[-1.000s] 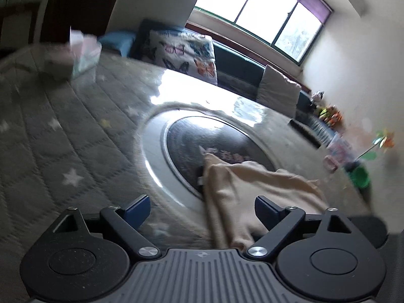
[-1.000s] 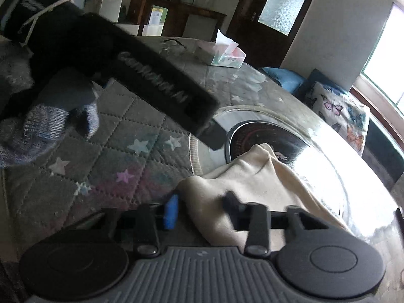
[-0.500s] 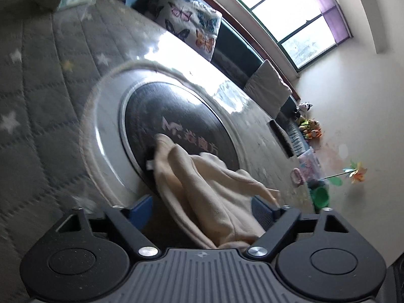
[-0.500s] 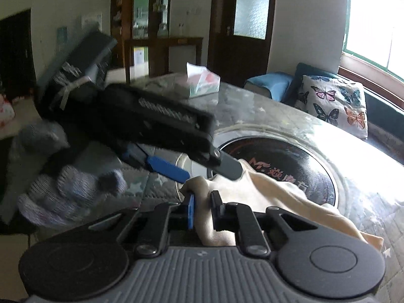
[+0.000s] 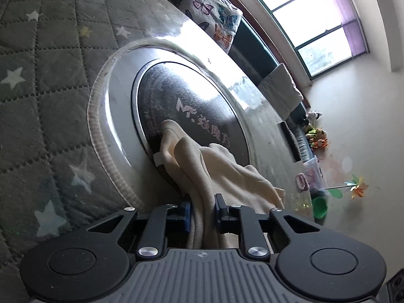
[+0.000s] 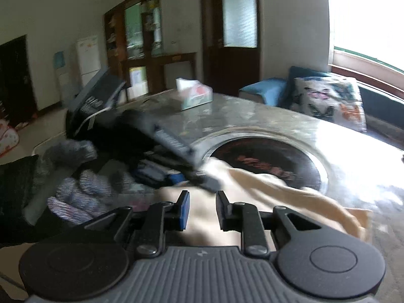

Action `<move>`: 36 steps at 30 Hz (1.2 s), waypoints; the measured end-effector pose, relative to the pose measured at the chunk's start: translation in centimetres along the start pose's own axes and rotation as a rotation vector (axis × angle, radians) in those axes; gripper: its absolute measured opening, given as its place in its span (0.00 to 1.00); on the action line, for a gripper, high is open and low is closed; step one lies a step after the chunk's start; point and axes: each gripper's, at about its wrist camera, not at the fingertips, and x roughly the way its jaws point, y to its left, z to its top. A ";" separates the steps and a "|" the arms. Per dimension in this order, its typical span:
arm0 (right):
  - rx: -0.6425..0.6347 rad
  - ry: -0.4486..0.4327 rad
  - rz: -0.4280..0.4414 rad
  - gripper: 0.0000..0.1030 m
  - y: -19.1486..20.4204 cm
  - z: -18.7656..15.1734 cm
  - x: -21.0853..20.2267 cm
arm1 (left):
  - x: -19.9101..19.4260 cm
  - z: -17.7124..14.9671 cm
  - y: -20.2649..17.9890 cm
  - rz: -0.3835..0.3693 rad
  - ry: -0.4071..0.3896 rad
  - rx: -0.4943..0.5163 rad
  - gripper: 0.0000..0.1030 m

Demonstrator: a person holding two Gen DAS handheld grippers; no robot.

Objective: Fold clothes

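A cream cloth (image 5: 222, 171) lies bunched over the edge of the round dark cooktop (image 5: 192, 106) set in the table. My left gripper (image 5: 202, 213) is shut on a fold of the cloth, which runs back between its fingers. In the right wrist view the same cloth (image 6: 265, 192) spreads under and beyond my right gripper (image 6: 202, 213), whose jaws stand a little apart over the cloth; the view is blurred. The left gripper's body (image 6: 166, 139) and a gloved hand (image 6: 75, 192) show at the left of that view.
A grey quilted star-pattern cover (image 5: 38, 80) lies on the table around the steel ring (image 5: 111, 116). A tissue box (image 6: 194, 97) stands at the far side. A butterfly cushion (image 6: 328, 101) and a sofa lie beyond. Toys (image 5: 315, 136) sit by the wall.
My left gripper went from open to shut on a fold of the cloth. My right gripper, shut on the cloth half a second ago, now has its jaws slightly apart. Both views shifted.
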 end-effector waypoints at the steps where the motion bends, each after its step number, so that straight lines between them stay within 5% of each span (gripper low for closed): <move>1: 0.019 0.003 -0.038 0.21 -1.4 -0.2 -0.2 | 0.0 -0.1 0.0 0.003 0.000 -0.001 0.19; 9: 0.226 0.060 -0.298 0.23 -11.8 -2.7 -0.3 | 0.3 -0.2 -0.3 0.040 -0.005 0.023 0.19; 15: 0.346 0.083 -0.326 0.44 -16.1 -4.5 1.1 | 0.7 -0.2 -0.9 0.064 -0.009 0.053 0.19; 20: 0.408 0.082 -0.289 0.44 -16.6 -5.4 1.8 | 0.8 0.0 -1.4 0.079 -0.014 0.085 0.19; 23: 0.413 0.072 -0.272 0.33 -16.4 -5.5 1.8 | 1.0 0.0 -1.9 0.085 -0.022 0.103 0.19; 25: 0.418 0.065 -0.257 0.14 -16.2 -5.5 1.8 | 0.8 -0.1 -2.7 0.085 -0.031 0.125 0.18; 36: 0.426 -0.074 -0.340 0.09 -16.4 -4.7 -4.3 | 3.1 0.0 -10.5 0.008 -0.018 0.318 0.14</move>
